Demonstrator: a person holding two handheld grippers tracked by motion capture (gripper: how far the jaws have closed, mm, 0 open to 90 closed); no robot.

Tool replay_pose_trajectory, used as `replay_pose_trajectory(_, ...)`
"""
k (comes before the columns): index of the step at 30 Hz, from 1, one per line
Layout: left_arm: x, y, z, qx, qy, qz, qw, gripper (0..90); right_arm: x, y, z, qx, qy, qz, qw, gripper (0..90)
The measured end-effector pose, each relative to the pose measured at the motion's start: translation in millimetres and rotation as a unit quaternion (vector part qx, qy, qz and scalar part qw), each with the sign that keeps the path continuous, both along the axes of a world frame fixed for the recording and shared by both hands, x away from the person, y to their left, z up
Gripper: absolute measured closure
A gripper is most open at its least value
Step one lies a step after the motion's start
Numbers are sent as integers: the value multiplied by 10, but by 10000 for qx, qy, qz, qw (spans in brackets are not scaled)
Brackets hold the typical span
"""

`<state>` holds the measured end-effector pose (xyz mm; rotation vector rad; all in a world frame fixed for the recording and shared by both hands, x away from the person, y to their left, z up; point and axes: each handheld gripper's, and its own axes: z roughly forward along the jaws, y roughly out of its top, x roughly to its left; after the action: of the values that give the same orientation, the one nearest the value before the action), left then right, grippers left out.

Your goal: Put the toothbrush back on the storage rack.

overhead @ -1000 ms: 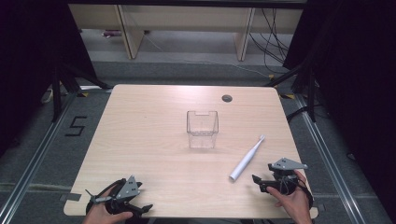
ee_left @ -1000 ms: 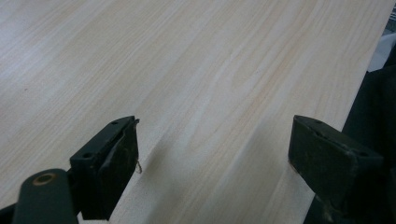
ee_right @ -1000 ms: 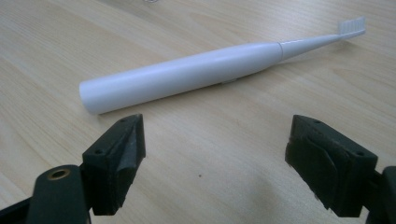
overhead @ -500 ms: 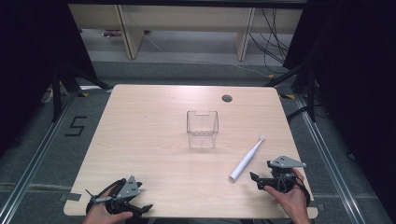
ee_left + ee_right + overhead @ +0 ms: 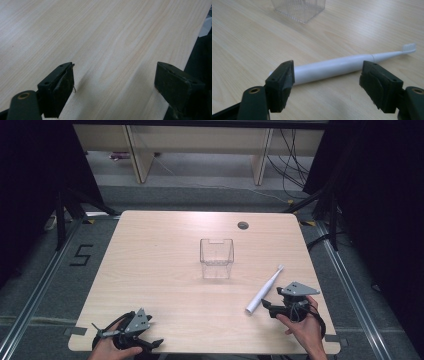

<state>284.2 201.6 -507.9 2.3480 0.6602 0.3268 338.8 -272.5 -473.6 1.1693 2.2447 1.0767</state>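
A pale, wood-grained rectangular worktop (image 5: 165, 270) with rounded corners is seen in the high view, with a small dark round grommet hole (image 5: 243, 225) set near its far edge. Near the middle of the worktop a clear, ribbed plastic box (image 5: 217, 258) with an open top is stood upright; its lower corner is also caught at the top of the right gripper view. A white electric toothbrush (image 5: 263, 291) with a slim neck and a small bristled head is laid flat on the worktop, to the right of the box and well apart from it, its head pointed away from the person and its thick handle end turned towards the near right corner. The right gripper (image 5: 268, 305) is held just beside that handle end; in the right gripper view its black jaws are seen spread wide, having just been closing a little, with the toothbrush handle lying beyond them and crossing the gap, and no contact by either pad is seen. The left gripper (image 5: 150, 343) is held at the near left edge of the worktop; in the left gripper view its jaws are parted wide over bare wood, and nothing is gripped between them
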Motion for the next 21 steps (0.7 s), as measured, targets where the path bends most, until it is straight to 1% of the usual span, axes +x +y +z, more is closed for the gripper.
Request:
replay_pose_trajectory(3,-1,0,-1,11,18,-8,10000,156,17,34,10,4,-2,75,10000,314)
replay_pose_trajectory(4,-5,2,-9,-6,-4,6,10000,157,46,77,16,43,29,189,9998,339)
replay_pose_trajectory(7,2,4,-5,34,39,-11,10000,156,54,113,19,32,82,186,9998,349)
replay_pose_trajectory(8,-6,0,-10,-12,0,1,10000,157,76,145,15,-43,-9,268,9996,355)
replay_pose_trajectory(9,-9,-1,-8,-13,-2,-13,10000,157,76,145,15,-43,-9,268,9996,355)
replay_pose_trajectory(10,-7,0,-8,-6,-1,-8,10000,156,72,188,24,-15,61,228,9997,368)
replay_pose_trajectory(11,-6,-1,-8,-11,-3,-1,10000,156,89,195,28,-53,13,325,9995,384)
replay_pose_trajectory(12,-6,-1,-7,-14,-3,-1,10000,156,78,219,36,-34,68,292,9995,409)
replay_pose_trajectory(13,-6,-1,-7,-14,-3,-1,10000,156,78,219,36,-34,68,292,9995,409)
replay_pose_trajectory(14,-6,0,-9,-12,1,-4,10000,156,96,240,39,-58,-11,370,9993,438)
replay_pose_trajectory(15,-6,0,-9,-12,1,-4,10000,156,96,240,39,-58,-11,370,9993,438)
replay_pose_trajectory(16,5,5,-8,47,38,-32,10000,156,104,266,41,-70,3,453,9989,493)
replay_pose_trajectory(17,2,2,-12,34,37,-30,10000,156,118,279,36,-110,-48,516,9986,512)
replay_pose_trajectory(18,2,2,-12,34,37,-30,10000,156,125,293,36,-98,-3,553,9984,549)
replay_pose_trajectory(19,-9,-3,-13,-2,19,-13,10000,156,125,293,36,-98,-3,553,9984,549)
replay_pose_trajectory(20,-11,-8,-13,-32,44,20,10000,156,134,316,36,-143,-23,627,9979,602)
replay_pose_trajectory(21,-2,-3,-7,-6,-13,-33,10000,156,135,329,31,-149,-7,665,9977,637)
